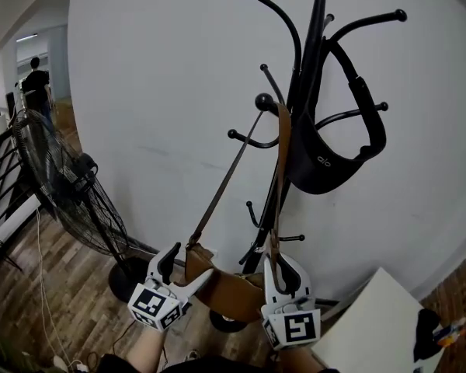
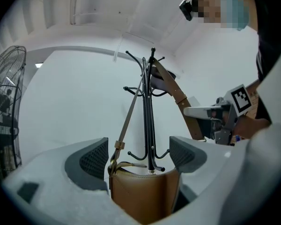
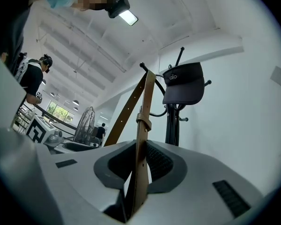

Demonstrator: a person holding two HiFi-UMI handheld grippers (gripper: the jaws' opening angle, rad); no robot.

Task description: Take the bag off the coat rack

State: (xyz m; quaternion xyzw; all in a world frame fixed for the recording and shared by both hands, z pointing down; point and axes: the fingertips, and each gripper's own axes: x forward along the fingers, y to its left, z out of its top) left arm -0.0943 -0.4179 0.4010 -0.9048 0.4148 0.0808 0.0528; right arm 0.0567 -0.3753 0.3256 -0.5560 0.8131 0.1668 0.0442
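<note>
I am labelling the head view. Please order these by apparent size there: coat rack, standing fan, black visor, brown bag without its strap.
1. coat rack
2. standing fan
3. black visor and brown bag: they look alike in size, and the bag is nearer the camera and partly hidden, so I do not rank them.

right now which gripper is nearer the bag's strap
Right. The right gripper is shut on the strap itself. The left gripper has the bag between its jaws, beside where the strap joins it, not on the strap.
</note>
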